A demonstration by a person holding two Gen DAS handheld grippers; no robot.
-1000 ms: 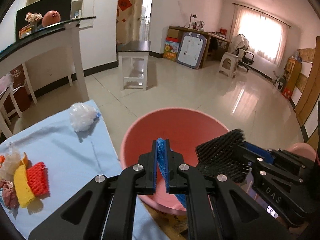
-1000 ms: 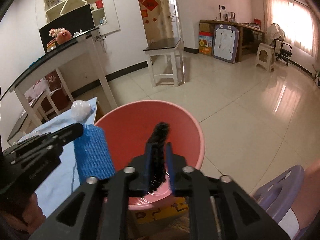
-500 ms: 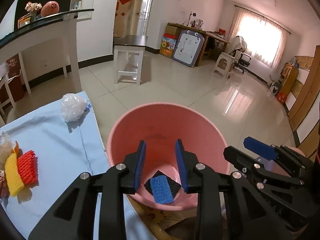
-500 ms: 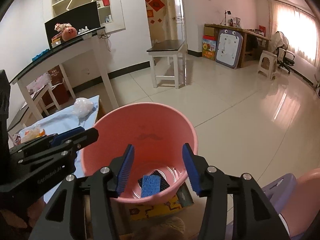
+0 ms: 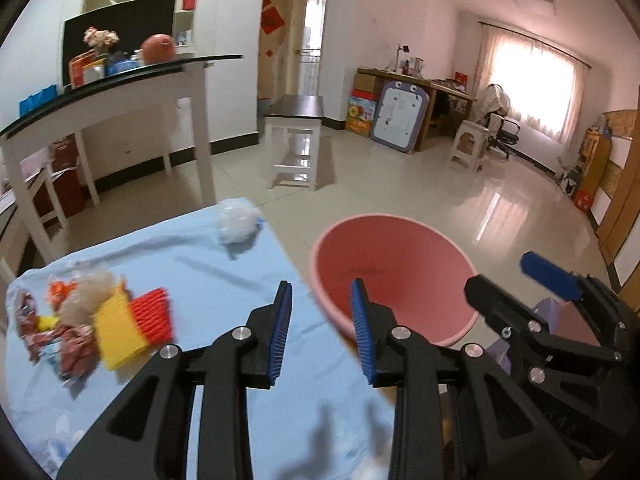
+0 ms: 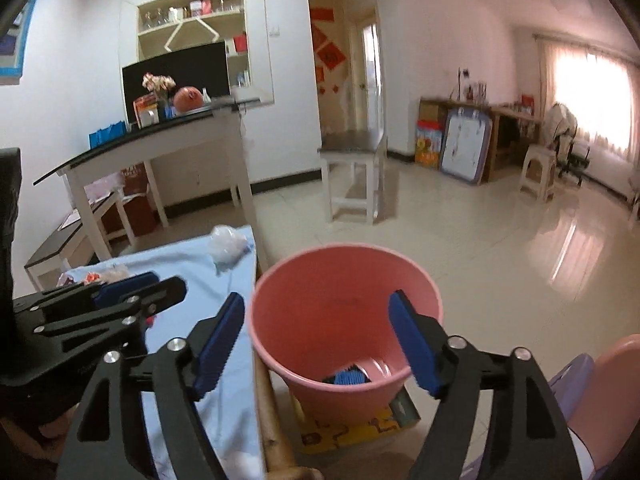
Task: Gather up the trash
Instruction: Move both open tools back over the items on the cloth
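Standing beside the bench (image 5: 224, 280) with its light blue cloth, a pink bucket (image 6: 344, 280) sits on the floor, and at its bottom lie a blue foam net (image 6: 350, 378) and a dark piece just beside it. The left gripper (image 5: 322, 332) hangs over the bench's near edge, its jaws partly apart and nothing between the blue pads; they have been opening within the last moment. The right gripper (image 6: 320, 344) is poised over the bucket with its jaws spread wide, wider than the bucket's lower part looks from here; they have just been opening further, and nothing is held between them. On the cloth a heap of trash remains: a yellow foam net (image 5: 116, 334) touching a red foam net (image 5: 154, 312), with crumpled wrappers (image 5: 60, 340) and a pale wad just beside them, the whole heap blurred. A white crumpled plastic bag (image 5: 237, 222) lies well apart from that heap, near the far corner of the cloth. Under the bucket a yellow printed mat (image 6: 348, 428) shows.
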